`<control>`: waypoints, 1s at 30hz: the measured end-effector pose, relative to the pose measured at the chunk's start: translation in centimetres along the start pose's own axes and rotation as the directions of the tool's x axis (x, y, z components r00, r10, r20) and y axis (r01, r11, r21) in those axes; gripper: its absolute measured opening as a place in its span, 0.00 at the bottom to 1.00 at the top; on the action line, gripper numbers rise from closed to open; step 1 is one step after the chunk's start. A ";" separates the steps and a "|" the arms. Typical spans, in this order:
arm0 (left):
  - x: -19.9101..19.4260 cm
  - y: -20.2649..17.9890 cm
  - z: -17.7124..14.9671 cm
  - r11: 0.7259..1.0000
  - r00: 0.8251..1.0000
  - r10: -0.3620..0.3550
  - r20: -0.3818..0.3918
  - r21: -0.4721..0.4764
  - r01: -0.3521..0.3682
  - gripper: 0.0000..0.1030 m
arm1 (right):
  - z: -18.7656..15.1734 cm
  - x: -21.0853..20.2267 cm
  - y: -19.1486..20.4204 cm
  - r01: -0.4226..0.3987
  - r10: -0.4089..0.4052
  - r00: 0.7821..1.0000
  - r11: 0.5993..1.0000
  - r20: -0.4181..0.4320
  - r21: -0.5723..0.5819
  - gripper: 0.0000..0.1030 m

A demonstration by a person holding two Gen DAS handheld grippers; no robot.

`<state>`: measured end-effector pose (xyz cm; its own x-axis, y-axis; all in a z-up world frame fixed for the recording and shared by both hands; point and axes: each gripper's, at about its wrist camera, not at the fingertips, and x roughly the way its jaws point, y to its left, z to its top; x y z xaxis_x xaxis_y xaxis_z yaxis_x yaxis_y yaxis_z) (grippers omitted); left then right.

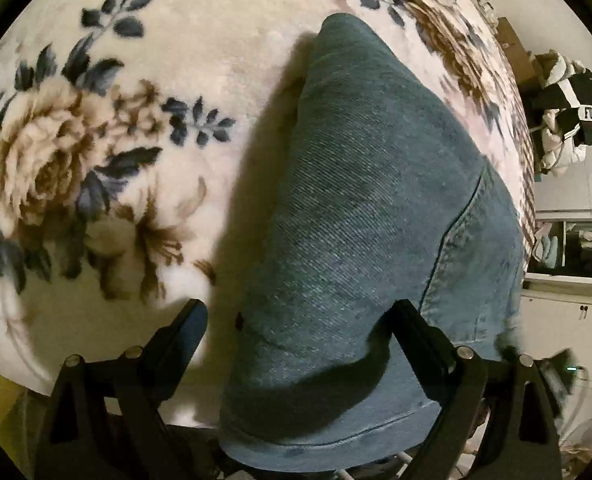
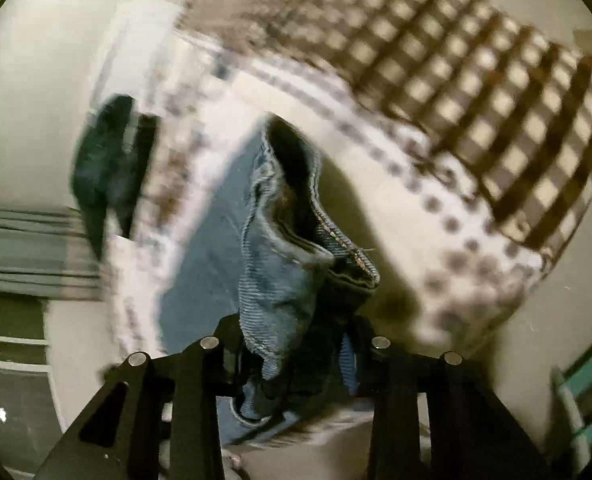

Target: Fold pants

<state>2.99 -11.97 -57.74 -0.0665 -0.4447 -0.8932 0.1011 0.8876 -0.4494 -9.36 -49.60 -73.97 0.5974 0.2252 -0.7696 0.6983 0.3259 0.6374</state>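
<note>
Blue denim pants (image 1: 359,208) lie on a cream floral blanket (image 1: 96,140). In the left wrist view a pant leg runs from the bottom hem up the middle. My left gripper (image 1: 299,320) is open, its black fingers (image 1: 188,328) spread to either side of the leg near the hem, not clamped on it. In the right wrist view, which is blurred, my right gripper (image 2: 296,344) is shut on a bunched fold of the pants (image 2: 280,280), the waistband end with dark inner lining hanging up from the fingers.
The blanket has a brown checked border (image 2: 475,80) at the bed's edge. A black and white garment (image 1: 567,120) hangs at the right beyond the bed. White cabinets (image 1: 567,312) stand beside it. A dark cloth (image 2: 108,168) lies at the left.
</note>
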 end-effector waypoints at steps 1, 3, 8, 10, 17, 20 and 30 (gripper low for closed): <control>0.0 0.1 0.1 1.000 1.000 -0.008 0.000 -0.003 0.008 0.91 | 0.3 0.9 -1.7 0.005 -0.002 0.999 0.998 -0.052 0.055 0.50; -0.2 0.1 0.1 1.000 1.000 -0.018 0.006 0.002 0.018 0.91 | -0.3 1.4 -4.0 -0.025 0.042 0.994 0.985 -0.098 0.168 0.66; 0.2 0.4 0.2 0.998 0.998 -0.060 0.002 0.015 0.060 0.91 | -3.9 2.0 -4.5 -0.160 0.195 0.971 0.960 -0.137 0.230 0.79; 0.6 0.1 0.4 0.997 0.998 -0.068 0.008 0.030 0.068 0.91 | -5.6 4.4 -3.9 -0.170 0.219 0.955 0.957 -0.199 0.236 0.79; 1.1 -0.5 1.2 0.993 0.995 -0.097 0.011 0.072 0.096 0.91 | -6.6 9.6 -1.1 -0.238 0.275 0.950 0.944 -0.148 0.228 0.91; 1.1 -0.3 1.3 0.992 0.994 -0.109 0.009 0.067 0.108 0.91 | -7.0 9.1 -0.8 -0.261 0.298 0.951 0.921 -0.090 0.290 0.91; 1.0 0.1 1.0 0.990 0.992 -0.125 0.020 0.063 0.123 0.91 | -7.6 9.4 -0.9 -0.202 0.231 0.968 0.948 -0.094 0.246 0.74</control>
<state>3.95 -12.47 -58.72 -0.0583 -0.5542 -0.8303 0.1546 0.8167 -0.5560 -7.32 -40.83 -82.06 0.7024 0.3799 -0.6019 0.6384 0.0377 0.7687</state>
